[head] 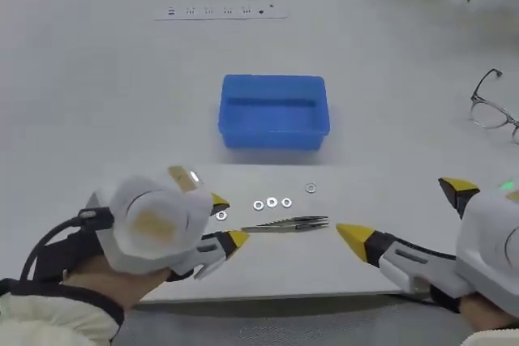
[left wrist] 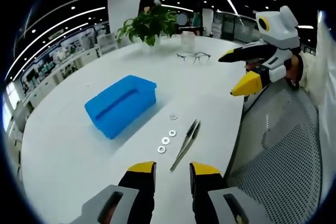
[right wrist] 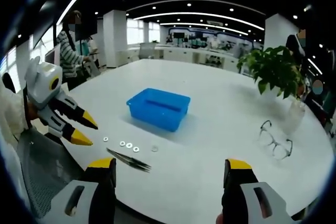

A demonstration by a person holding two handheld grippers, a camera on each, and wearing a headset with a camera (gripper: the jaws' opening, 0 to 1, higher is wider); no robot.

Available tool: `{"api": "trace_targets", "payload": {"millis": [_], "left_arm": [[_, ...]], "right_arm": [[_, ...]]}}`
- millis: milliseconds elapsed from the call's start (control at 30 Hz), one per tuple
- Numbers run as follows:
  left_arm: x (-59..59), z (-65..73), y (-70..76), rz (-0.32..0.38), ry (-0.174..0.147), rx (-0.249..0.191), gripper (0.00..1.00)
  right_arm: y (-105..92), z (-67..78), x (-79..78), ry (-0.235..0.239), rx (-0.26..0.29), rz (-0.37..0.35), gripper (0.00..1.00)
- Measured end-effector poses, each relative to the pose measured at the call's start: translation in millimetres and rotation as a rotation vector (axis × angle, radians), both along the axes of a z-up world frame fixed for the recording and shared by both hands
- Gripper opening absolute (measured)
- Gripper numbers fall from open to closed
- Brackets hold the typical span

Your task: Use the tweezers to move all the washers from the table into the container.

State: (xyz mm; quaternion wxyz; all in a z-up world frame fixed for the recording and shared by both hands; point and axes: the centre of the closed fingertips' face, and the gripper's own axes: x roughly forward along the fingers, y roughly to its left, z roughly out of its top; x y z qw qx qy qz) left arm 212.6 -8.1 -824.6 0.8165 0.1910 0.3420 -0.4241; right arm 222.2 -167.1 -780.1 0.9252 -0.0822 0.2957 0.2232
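Currently both grippers are released and hold nothing. The tweezers lie between the left gripper and the right gripper, just ahead of the left tips. 5 washers lie just beyond the tweezers, and the blue container is farther ahead.

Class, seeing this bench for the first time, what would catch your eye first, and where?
The blue container sits mid-table, with tweezers and washers lying just in front of it. The yellow-tipped left gripper and right gripper hover open on either side of the tweezers.
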Motion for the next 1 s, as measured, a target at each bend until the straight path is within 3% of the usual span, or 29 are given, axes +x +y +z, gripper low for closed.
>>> {"api": "trace_targets", "payload": {"millis": [200,533,867,967,1000], "left_arm": [[0.4,-21.1,-5.4,-0.063,0.041,0.053,0.16],[9.2,-36.6,-14.0,-0.128,0.053,0.11,0.16],[-0.6,-51.6,-17.7,-0.19,0.096,0.154,0.08],[-5.2,-58.1,-16.9,-0.221,0.094,0.19,0.04],[-4.8,-55.1,-18.1,-0.231,0.071,0.187,0.03]], "right_arm": [[-1.7,-2.1,0.3,0.005,-0.008,-0.003,0.83],[-4.9,-2.8,1.6,0.001,-0.009,-0.01,0.82],[-4.0,-2.5,1.3,0.001,-0.018,-0.009,0.82],[-3.6,-2.6,0.7,0.003,-0.021,-0.008,0.81],[-3.5,-2.6,0.5,0.002,-0.026,-0.007,0.81]]}}
